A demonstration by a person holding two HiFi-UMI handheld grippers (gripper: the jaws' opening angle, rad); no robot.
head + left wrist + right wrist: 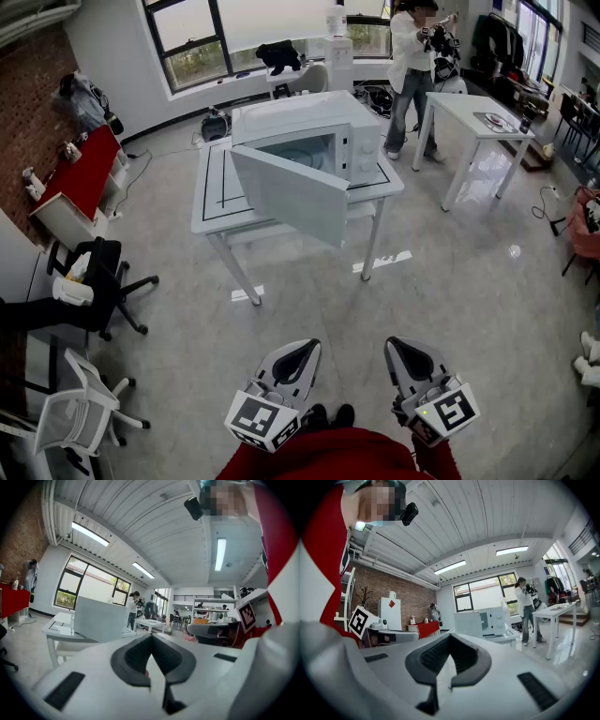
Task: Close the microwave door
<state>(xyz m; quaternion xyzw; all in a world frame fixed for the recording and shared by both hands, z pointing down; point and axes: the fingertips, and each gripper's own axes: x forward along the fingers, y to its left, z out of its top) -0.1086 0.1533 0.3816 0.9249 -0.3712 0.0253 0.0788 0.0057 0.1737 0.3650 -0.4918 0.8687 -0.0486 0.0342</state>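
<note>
A: Where did we have the microwave [314, 131]?
B: Far ahead of us on the white table [208, 202], its door [292, 195] swung wide open toward us, hinged at the left.
A: And our tools?
B: We held both near us, well apart from the table. Neither touched the door. The left tool [302, 354] had its jaws pressed together on nothing, and the right tool [401, 352] looked the same, closed and empty.
A: Anyone else around?
B: A person [411, 66] stood far right, beside a second white table [469, 112].
</note>
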